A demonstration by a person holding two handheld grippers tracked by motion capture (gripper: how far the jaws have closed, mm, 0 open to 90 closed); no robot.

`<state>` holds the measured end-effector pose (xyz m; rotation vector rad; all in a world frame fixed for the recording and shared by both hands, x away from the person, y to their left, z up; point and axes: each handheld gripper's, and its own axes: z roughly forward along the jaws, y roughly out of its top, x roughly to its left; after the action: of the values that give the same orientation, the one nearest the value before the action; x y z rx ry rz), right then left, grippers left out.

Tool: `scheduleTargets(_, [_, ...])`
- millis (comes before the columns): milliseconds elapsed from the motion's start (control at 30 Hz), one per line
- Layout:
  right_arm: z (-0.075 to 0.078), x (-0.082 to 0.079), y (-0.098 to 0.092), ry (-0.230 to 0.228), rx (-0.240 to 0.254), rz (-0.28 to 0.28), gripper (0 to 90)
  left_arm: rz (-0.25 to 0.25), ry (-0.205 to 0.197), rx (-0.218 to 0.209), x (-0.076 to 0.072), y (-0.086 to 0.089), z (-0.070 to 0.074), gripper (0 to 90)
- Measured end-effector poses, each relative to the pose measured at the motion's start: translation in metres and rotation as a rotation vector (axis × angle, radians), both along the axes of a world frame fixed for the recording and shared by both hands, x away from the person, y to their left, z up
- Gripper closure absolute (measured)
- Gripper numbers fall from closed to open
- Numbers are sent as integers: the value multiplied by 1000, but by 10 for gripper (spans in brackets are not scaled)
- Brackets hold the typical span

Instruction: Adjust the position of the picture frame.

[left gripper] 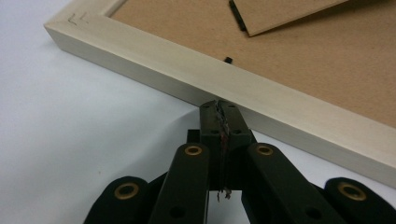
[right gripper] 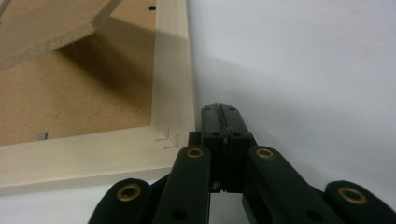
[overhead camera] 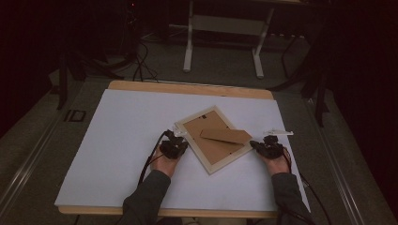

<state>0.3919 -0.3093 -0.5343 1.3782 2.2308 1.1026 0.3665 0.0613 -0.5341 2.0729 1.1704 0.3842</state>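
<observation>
A picture frame [overhead camera: 211, 138] of pale wood lies face down and turned at an angle on the white sheet [overhead camera: 122, 136]. Its brown backing board [left gripper: 299, 60] faces up, with the brown stand flap [overhead camera: 226, 136] folded out across it. My left gripper [overhead camera: 174, 146] is shut, with its tips [left gripper: 219, 109] against the outer side of the frame's left rail [left gripper: 187, 79]. My right gripper [overhead camera: 270, 147] is shut too, just off the frame's right corner. In the right gripper view its tips [right gripper: 219, 112] sit beside the frame's rail [right gripper: 173, 70], close to the corner [right gripper: 168, 135].
The white sheet covers a wooden table [overhead camera: 187, 87]. A small white strip [overhead camera: 279, 133] lies just beyond my right gripper. Behind the table, a white desk's legs [overhead camera: 188, 42] and several cables [overhead camera: 141, 61] rest on the dark floor.
</observation>
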Motion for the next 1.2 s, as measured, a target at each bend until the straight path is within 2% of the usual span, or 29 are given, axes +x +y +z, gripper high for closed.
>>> scheduleTargets(133, [0, -6, 2, 3, 8, 13, 900, -4, -3, -3, -3, 1, 2, 900])
scheduleTargets(267, [1, -12, 3, 2, 7, 33, 900, -16, -10, -25, -5, 0, 4, 900])
scheduleTargets(667, [3, -27, 15, -3, -12, 80, 900, -24, 6, 7, -16, 5, 1, 900])
scheduleTargets(933, [4, -37, 27, -4, -22, 110, 900, 10, 12, -12, -9, 13, 0, 900])
scheduleTargets(1033, [4, -41, 31, 2, -4, 123, 900, 20, 18, -27, -4, 18, -1, 900])
scheduleTargets(1200, [5, -48, 35, -2, -11, 137, 900, 18, 22, -5, 1, 19, 1, 900])
